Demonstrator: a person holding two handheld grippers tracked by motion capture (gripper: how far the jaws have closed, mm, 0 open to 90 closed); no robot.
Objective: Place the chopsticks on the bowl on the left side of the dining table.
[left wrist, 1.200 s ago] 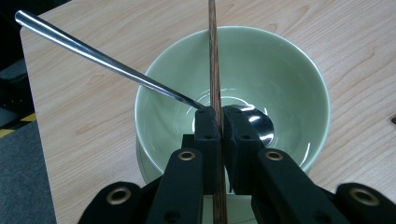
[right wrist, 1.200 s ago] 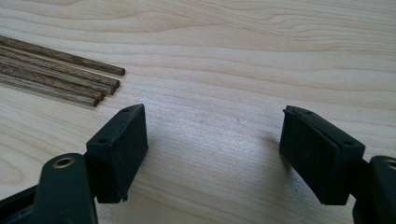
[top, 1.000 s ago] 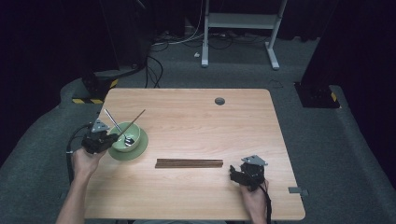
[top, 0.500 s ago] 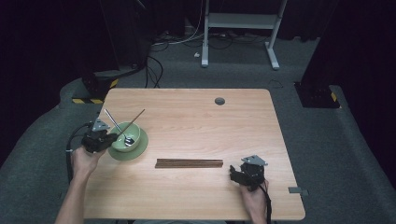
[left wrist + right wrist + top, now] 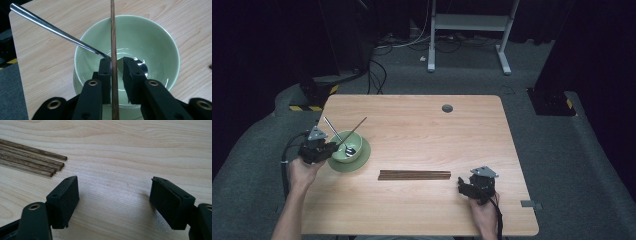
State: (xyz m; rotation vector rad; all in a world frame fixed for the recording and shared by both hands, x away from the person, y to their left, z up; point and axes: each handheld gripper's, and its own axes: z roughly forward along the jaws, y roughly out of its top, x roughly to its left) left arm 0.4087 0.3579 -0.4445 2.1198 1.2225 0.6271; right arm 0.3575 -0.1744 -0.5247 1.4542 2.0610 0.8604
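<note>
Desk (image 5: 422, 125): light wood, bare over most of the top; a small dark round cap (image 5: 447, 108) sits near the far edge, upper centre of the high view.
Open room: the centre and right of the desk are free; the bowl stands close to the left edge, the right gripper near the front right corner.
Left gripper (image 5: 323, 149): at left of the high view, at the bowl's rim; its jaws have just been opening, now slightly apart, a chopstick (image 5: 113, 50) standing between them, against the left pad, clear of the right one.
Right gripper (image 5: 472, 187): lower right of the high view, low over bare wood; jaws wide apart, holding nothing.
Bowl (image 5: 160, 40): pale green, on a matching saucer (image 5: 362, 159); a metal spoon (image 5: 55, 30) leans in it, handle to the upper left, with the chopstick leaning out over the rim.
Sticks (image 5: 414, 175): four more chopsticks side by side at lower centre, just left of the right gripper.
</note>
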